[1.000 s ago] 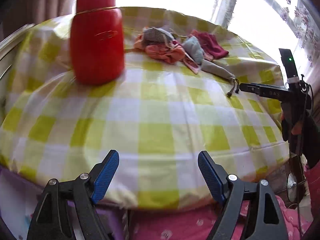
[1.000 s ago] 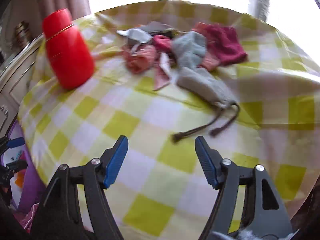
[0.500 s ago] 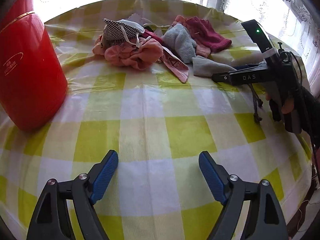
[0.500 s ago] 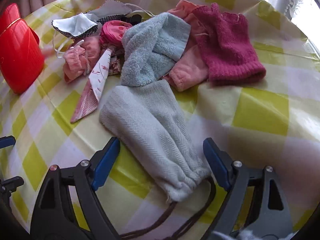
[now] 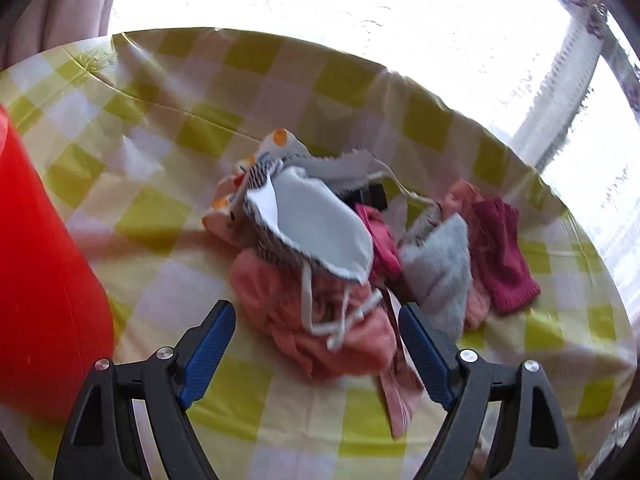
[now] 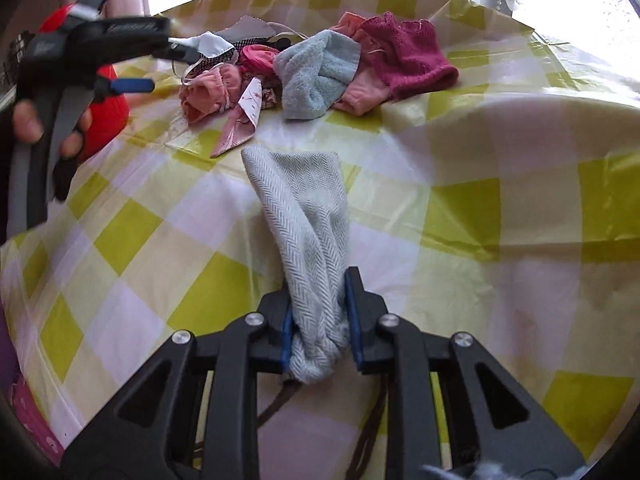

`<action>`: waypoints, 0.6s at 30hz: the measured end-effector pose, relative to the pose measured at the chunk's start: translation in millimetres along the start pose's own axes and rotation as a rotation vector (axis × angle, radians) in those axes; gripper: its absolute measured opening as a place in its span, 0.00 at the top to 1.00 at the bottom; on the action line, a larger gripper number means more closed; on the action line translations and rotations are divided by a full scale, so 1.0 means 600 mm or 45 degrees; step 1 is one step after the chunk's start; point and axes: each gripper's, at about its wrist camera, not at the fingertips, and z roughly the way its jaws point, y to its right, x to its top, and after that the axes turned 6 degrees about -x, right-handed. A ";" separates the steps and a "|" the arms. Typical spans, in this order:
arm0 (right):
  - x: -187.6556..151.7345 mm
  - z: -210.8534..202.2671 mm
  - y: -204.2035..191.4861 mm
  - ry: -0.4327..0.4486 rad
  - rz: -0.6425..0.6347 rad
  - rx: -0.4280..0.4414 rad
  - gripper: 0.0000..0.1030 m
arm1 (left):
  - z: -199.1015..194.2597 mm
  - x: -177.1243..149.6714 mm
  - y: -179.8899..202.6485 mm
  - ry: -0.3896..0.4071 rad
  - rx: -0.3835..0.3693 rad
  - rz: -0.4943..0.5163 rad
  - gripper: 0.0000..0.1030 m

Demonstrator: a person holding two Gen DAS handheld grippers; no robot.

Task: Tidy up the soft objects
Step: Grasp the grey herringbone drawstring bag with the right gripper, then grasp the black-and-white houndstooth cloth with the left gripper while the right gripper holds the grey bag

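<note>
Right wrist view: right gripper (image 6: pixel 316 316) is clamping the grey herringbone drawstring pouch (image 6: pixel 304 220), lying on the checked tablecloth (image 6: pixel 500 208) near the pile. Left gripper (image 5: pixel 316 340) is hovering, 2 fingers apart, over the pink cloth (image 5: pixel 320 328).

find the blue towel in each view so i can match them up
Left wrist: blue towel lies right of centre in the pile, beyond the open left gripper.
Right wrist: blue towel lies top centre, far beyond the right gripper, which is shut on the grey pouch.
Shared landmark: the magenta knit lies just right of the towel in both.
</note>
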 end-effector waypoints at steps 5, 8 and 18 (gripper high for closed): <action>0.001 0.006 0.007 -0.002 0.026 0.022 0.74 | 0.074 0.077 0.000 -0.059 0.110 -0.038 0.43; -0.002 0.002 0.006 -0.002 0.024 0.009 0.74 | 0.014 0.069 0.036 0.073 -0.019 0.034 0.86; 0.002 0.004 0.009 -0.003 0.036 0.016 0.74 | -0.156 -0.230 0.097 -0.134 -0.227 0.578 0.81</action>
